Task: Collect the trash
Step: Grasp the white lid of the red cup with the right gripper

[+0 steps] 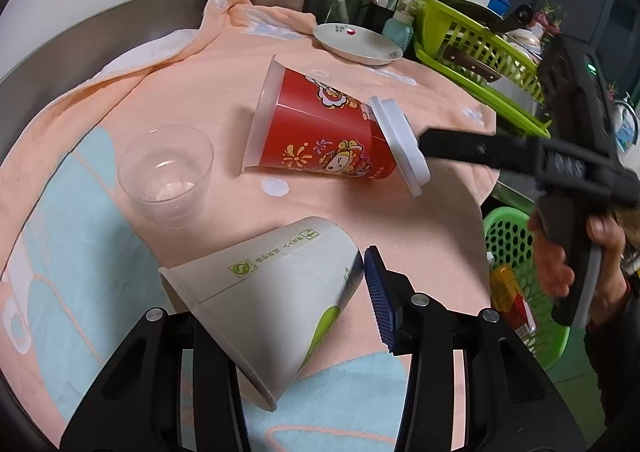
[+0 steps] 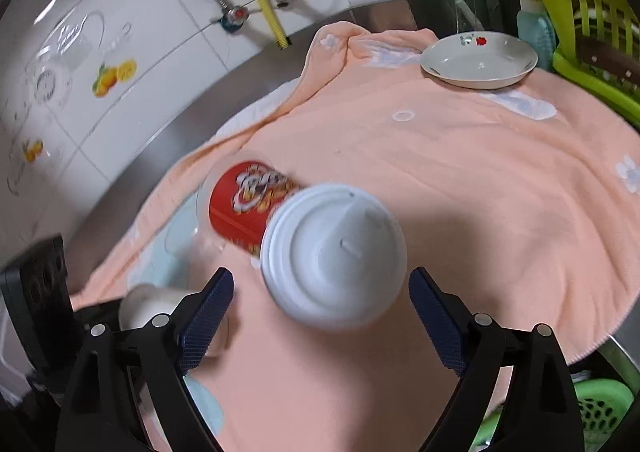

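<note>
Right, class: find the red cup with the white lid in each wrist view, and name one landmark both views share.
Left wrist view: the red cup lies on its side at centre, its white lid pointing right towards the right gripper.
Right wrist view: low centre, lid facing the camera, between the open fingers.
Shared landmark: the white plate at the far edge of the peach towel.

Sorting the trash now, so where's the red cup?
The red cup lies on its side mid-towel, lid toward the open right tongs, between the plate and the white cup.
</note>
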`<control>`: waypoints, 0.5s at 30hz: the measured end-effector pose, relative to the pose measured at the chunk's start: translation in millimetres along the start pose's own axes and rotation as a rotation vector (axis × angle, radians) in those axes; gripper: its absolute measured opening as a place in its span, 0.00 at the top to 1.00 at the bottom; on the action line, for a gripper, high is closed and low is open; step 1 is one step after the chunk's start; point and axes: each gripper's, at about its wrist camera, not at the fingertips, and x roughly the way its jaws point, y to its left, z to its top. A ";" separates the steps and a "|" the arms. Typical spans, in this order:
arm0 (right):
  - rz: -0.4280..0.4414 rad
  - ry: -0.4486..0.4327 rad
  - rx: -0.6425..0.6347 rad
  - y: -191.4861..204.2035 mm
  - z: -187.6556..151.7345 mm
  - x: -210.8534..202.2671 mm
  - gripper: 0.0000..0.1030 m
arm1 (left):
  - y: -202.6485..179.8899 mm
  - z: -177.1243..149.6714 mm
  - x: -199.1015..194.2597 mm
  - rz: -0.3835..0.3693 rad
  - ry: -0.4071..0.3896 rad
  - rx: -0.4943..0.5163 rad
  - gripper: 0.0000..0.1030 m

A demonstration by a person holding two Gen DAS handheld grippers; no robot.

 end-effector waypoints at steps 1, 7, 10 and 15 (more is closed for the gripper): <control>0.015 -0.004 0.014 -2.9 1.9 1.0 0.16 | 0.3 0.1 -0.3 -0.001 -0.001 0.002 0.57; 0.060 -0.011 0.092 -19.9 9.9 7.9 0.16 | 0.5 -0.3 -0.8 0.002 -0.001 0.016 0.53; 0.066 0.005 0.089 -18.8 10.1 14.0 0.16 | 0.2 -2.1 0.2 0.018 0.005 0.028 0.47; 0.052 0.011 0.062 -14.9 6.2 20.6 0.22 | -1.4 -3.2 0.8 0.028 0.003 0.044 0.37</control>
